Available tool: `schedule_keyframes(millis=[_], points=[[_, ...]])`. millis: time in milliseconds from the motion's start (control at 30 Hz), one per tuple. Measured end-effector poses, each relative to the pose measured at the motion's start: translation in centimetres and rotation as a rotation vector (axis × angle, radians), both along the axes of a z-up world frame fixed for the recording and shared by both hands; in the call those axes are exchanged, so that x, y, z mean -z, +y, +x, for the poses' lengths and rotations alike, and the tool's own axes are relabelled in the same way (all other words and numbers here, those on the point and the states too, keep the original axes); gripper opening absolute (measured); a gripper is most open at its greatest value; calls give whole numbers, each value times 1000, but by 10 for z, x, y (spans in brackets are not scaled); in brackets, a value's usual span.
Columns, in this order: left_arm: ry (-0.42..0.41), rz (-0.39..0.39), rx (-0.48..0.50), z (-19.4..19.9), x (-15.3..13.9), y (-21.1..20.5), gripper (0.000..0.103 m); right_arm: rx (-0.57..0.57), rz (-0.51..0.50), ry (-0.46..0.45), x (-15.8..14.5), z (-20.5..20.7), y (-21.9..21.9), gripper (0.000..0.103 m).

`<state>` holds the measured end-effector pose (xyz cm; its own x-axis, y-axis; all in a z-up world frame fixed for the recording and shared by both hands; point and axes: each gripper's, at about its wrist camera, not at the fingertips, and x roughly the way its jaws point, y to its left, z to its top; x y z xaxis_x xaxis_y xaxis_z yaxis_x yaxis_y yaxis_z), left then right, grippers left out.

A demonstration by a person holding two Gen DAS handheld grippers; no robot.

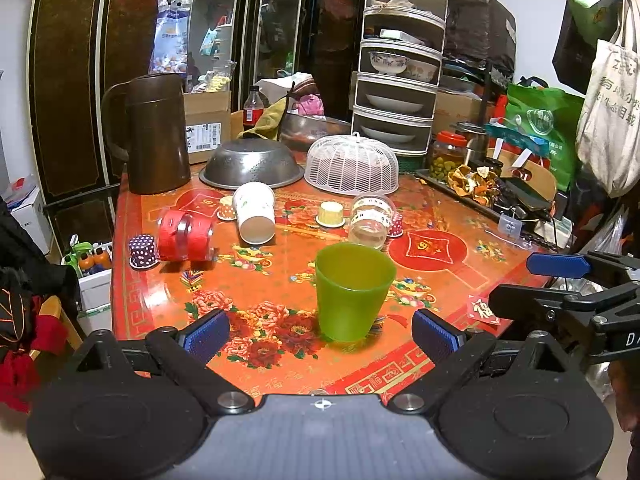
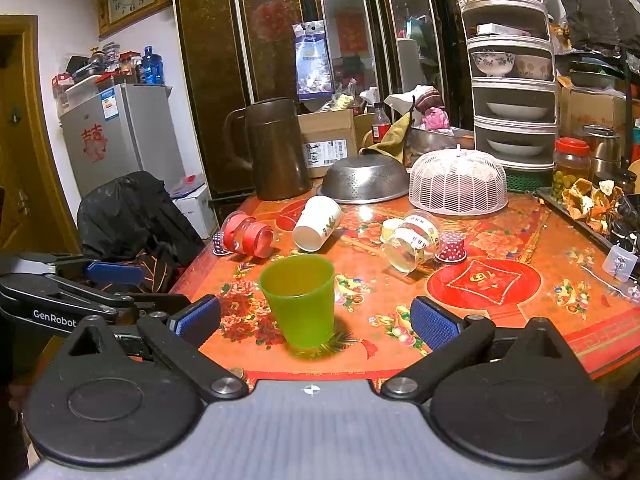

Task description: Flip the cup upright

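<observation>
A green plastic cup (image 1: 352,292) stands upright, mouth up, near the front edge of the red floral table (image 1: 460,280); it also shows in the right wrist view (image 2: 300,304). My left gripper (image 1: 320,334) is open and empty, its blue pads (image 1: 208,334) on either side of the cup and just in front of it. My right gripper (image 2: 316,322) is open and empty, with the cup between its pads (image 2: 434,322). A white paper cup (image 1: 254,212), a red-banded clear cup (image 1: 186,234) and a clear labelled cup (image 1: 370,220) lie on their sides further back.
Small cupcake liners (image 1: 330,214) sit among the lying cups. A brown jug (image 1: 156,136), an upturned metal colander (image 1: 252,164) and a white mesh food cover (image 1: 352,166) stand at the back. A tiered dish rack (image 1: 400,80) and a tray of clutter (image 1: 480,184) line the right side.
</observation>
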<state>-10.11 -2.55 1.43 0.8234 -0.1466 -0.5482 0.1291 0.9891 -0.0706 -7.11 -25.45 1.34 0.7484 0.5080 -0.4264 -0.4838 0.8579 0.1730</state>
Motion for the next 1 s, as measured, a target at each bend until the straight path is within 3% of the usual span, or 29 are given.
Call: schedule_keyframes(millis=[1000], points=[[4,-2,7,0,2,-3,99,-5,4,1,2,0,0,102]])
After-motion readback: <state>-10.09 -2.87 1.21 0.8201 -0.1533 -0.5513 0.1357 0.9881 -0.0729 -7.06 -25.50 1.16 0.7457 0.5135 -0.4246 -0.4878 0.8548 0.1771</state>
